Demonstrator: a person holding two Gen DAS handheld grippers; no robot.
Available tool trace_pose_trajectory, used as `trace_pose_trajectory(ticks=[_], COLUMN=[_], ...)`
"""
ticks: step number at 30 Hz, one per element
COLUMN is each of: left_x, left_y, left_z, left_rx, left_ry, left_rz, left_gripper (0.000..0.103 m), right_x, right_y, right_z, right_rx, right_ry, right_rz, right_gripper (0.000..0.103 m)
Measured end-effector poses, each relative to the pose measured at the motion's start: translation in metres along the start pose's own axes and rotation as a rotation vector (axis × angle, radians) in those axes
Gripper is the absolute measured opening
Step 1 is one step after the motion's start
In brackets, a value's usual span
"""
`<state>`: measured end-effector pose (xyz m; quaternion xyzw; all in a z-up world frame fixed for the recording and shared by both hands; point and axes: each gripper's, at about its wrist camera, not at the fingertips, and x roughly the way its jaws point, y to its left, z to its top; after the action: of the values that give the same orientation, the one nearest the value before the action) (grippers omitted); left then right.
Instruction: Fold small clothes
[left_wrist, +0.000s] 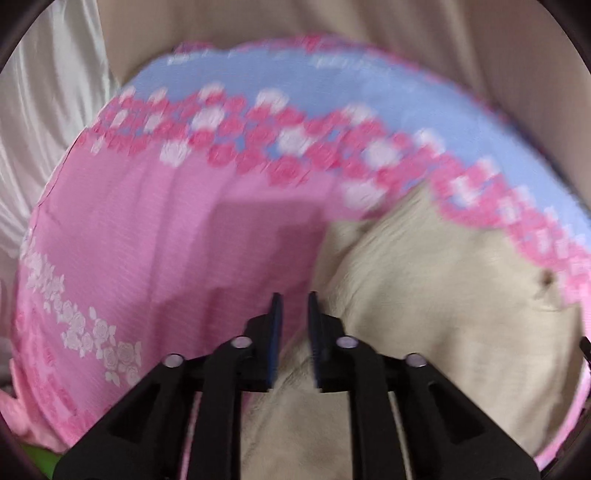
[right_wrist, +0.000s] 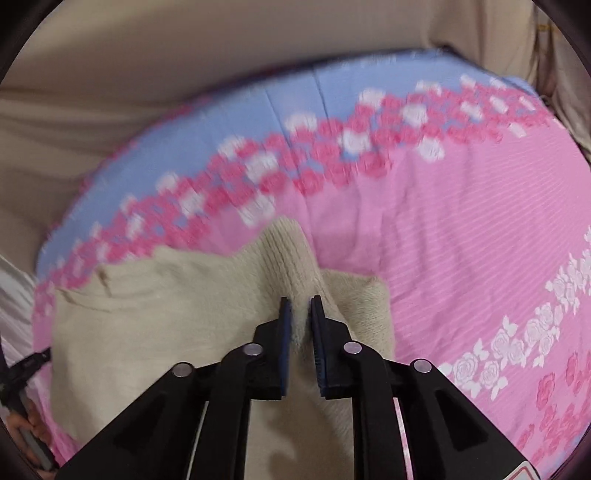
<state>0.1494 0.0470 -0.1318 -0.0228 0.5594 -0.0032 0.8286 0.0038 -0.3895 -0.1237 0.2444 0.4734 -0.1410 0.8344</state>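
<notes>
- My right gripper (right_wrist: 300, 301) is pinched down on a ridge of the beige knit garment (right_wrist: 166, 314); the ribbed fabric bunches up between the blue pads (right_wrist: 284, 332) and rises in a peak just beyond the tips.
- The jaws there are nearly together, only the thickness of the knit between them.
- My left gripper (left_wrist: 294, 297) sits right at the edge of the same beige knit garment (left_wrist: 443, 295), where it meets the pink sheet.
- The left jaws stand a narrow gap apart; the view is blurred, and I cannot tell whether any fabric is caught between the pads (left_wrist: 275, 332).
- The garment lies spread on the pink bedspread (right_wrist: 461, 240), with a small dark spot (left_wrist: 546, 277) near its far corner in the left view.
- The bedspread carries a band of pink and white roses (left_wrist: 277, 147), and beyond it a light blue stripe (right_wrist: 240, 114).
- White rose prints (right_wrist: 517, 339) run along the pink field off to my right.
- Behind the bed, tan fabric (right_wrist: 184, 44) fills the background, and a pale satin cloth (left_wrist: 48, 110) hangs on the left side of the left view.
</notes>
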Motion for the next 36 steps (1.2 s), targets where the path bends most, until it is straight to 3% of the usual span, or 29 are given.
trace_pose_trajectory(ticks=[1,2,5,6,7,9,12,15,17,18,20,21,22,29,32,36], left_x=[-0.004,-0.006,0.005,0.012,0.022,0.038,0.033,0.046,0.045,0.037,0.009,0.002,-0.003,0.012,0.013,0.016], left_y=[-0.002,-0.005,-0.025,-0.032,-0.037,-0.038,-0.020,-0.007,0.005,0.011,0.026,0.032,0.038,0.067,0.063,0.054], left_z=[0.002,0.004,0.015,0.017,0.019,0.022,0.030,0.030,0.026,0.023,0.010,0.003,-0.005,-0.069,-0.075,-0.074], left_rx=[0.005,0.008,0.087,0.121,0.159,0.176,0.058,0.022,-0.019,-0.036,-0.067,-0.074,-0.087,-0.230,-0.253,-0.234], left_ry=[-0.015,-0.029,-0.066,-0.058,-0.040,0.007,-0.019,0.005,0.037,0.028,-0.016,-0.019,-0.017,0.092,0.073,0.079], left_rz=[-0.027,-0.034,-0.029,-0.018,-0.009,-0.031,-0.055,0.001,-0.048,-0.058,-0.107,-0.104,-0.091,-0.172,-0.174,-0.158], left_gripper=[0.061,0.072,0.075,0.070,0.046,0.012,0.007,0.006,0.007,0.008,0.023,0.051,0.069,0.069,0.070,0.082], right_x=[-0.005,-0.006,0.002,0.004,0.004,0.000,-0.013,-0.001,0.003,-0.004,-0.015,-0.016,-0.013,0.025,0.039,0.060], right_y=[0.004,0.009,0.022,0.023,0.024,0.027,0.030,0.033,0.037,0.043,0.063,0.078,0.091,0.160,0.180,0.191], right_z=[-0.001,-0.002,-0.008,-0.010,-0.013,-0.021,-0.029,-0.040,-0.047,-0.051,-0.056,-0.060,-0.064,-0.082,-0.087,-0.098], right_rx=[-0.009,-0.025,-0.052,-0.039,-0.027,-0.025,-0.040,-0.082,-0.096,-0.103,-0.158,-0.210,-0.250,-0.409,-0.472,-0.524], right_ry=[-0.012,-0.012,0.024,0.037,0.046,0.047,0.021,0.072,0.102,0.090,0.076,0.088,0.104,0.182,0.195,0.225], right_rz=[0.010,0.011,0.005,0.010,0.020,0.035,0.059,0.028,-0.001,0.041,0.079,0.096,0.102,0.105,0.071,0.005], right_gripper=[0.034,0.036,0.036,0.036,0.036,0.036,0.036,0.040,0.035,0.033,0.033,0.032,0.028,0.018,0.015,0.015])
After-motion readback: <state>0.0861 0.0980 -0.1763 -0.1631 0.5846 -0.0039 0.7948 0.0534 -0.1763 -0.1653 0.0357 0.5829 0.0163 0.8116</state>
